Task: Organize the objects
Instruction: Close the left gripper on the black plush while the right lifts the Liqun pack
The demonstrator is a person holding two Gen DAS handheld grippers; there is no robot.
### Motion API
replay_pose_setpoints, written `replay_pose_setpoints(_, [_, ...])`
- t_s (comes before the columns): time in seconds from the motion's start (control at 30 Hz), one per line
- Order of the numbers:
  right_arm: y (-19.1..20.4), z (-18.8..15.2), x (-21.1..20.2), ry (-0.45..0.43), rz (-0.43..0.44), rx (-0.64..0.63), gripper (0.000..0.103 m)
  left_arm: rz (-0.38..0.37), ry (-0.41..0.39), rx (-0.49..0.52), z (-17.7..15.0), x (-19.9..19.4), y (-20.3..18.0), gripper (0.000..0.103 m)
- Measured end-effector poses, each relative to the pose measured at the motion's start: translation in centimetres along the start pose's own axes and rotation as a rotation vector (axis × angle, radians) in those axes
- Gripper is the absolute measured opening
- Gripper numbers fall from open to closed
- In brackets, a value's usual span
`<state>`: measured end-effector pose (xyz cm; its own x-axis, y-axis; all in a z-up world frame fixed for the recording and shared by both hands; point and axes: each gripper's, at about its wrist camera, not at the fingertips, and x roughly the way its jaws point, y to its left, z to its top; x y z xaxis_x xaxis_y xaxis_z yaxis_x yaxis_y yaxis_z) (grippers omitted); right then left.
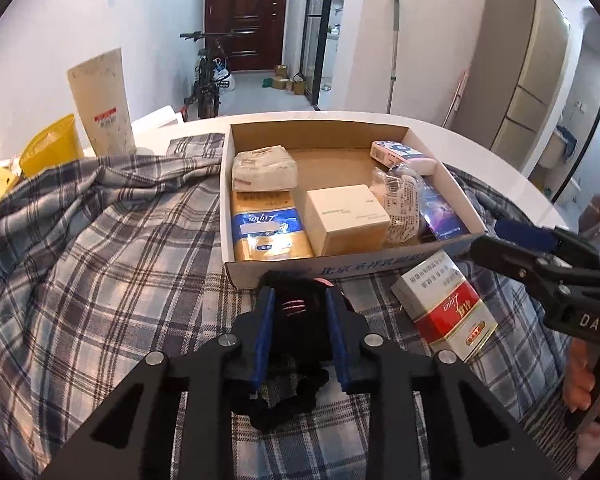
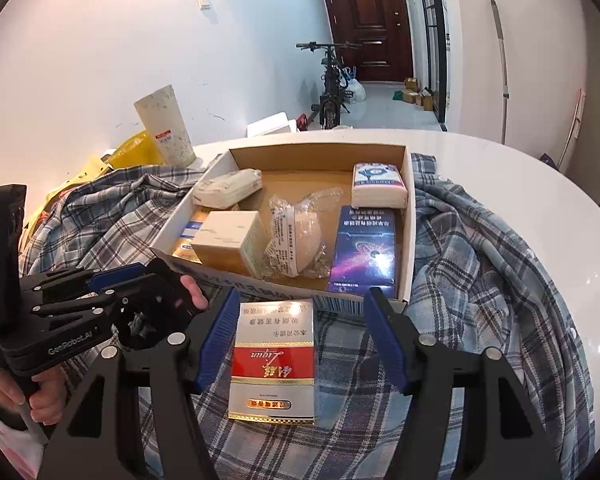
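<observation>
An open cardboard box (image 1: 346, 270) (image 2: 408, 240) sits on a plaid cloth and holds several packs. My left gripper (image 1: 300, 304) is shut on a black fuzzy thing with pink stripes (image 1: 296, 308), just in front of the box's near wall. A red and white carton (image 1: 446, 310) (image 2: 274, 360) lies on the cloth in front of the box. My right gripper (image 2: 302, 312) is open, its blue fingers either side of the carton without touching it. In the left wrist view the right gripper (image 1: 512, 240) shows at the right.
The plaid cloth (image 1: 100, 248) (image 2: 480, 264) covers a round white table (image 2: 540, 200). A tall paper cup (image 1: 102, 104) and a yellow bag (image 1: 52, 144) stand at the back left. Inside the box are a cream box (image 1: 346, 218), a gold pack (image 1: 266, 224) and a blue carton (image 2: 366, 252).
</observation>
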<state>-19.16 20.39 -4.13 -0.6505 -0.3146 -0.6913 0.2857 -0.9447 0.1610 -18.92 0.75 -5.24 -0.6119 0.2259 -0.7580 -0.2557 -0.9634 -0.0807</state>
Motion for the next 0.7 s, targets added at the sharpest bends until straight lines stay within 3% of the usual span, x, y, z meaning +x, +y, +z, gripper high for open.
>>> replay_pose_setpoints(0.07, [0.0, 0.0, 0.0, 0.001, -0.006, -0.002, 0.063, 0.012, 0.006, 0.016, -0.1, 0.3, -0.3, 0.032])
replay_pose_setpoints(0.17, [-0.1, 0.0, 0.2, 0.011, 0.002, 0.003, 0.063, 0.029, 0.023, 0.029, -0.3, 1.1, -0.5, 0.084])
replay_pose_setpoints(0.43, [0.0, 0.0, 0.3, 0.016, 0.007, 0.001, 0.063, 0.036, 0.090, 0.043, -0.8, 2.9, -0.7, 0.084])
replay_pose_setpoints(0.47, [0.0, -0.1, 0.4, 0.019, 0.008, 0.001, 0.063, 0.043, 0.107, 0.044, -0.9, 3.3, -0.7, 0.082])
replay_pose_setpoints(0.5, [0.0, -0.1, 0.4, 0.020, 0.008, 0.001, 0.063, 0.043, 0.121, 0.043, -0.9, 3.7, -0.7, 0.067])
replay_pose_setpoints(0.53, [0.0, -0.1, 0.4, 0.021, 0.008, 0.000, 0.063, 0.047, 0.137, 0.041, -1.0, 4.0, -0.6, 0.059])
replay_pose_setpoints(0.7, [0.2, -0.1, 0.3, 0.024, 0.010, -0.007, 0.063, 0.053, 0.103, 0.010, -0.9, 3.1, 0.0, 0.050])
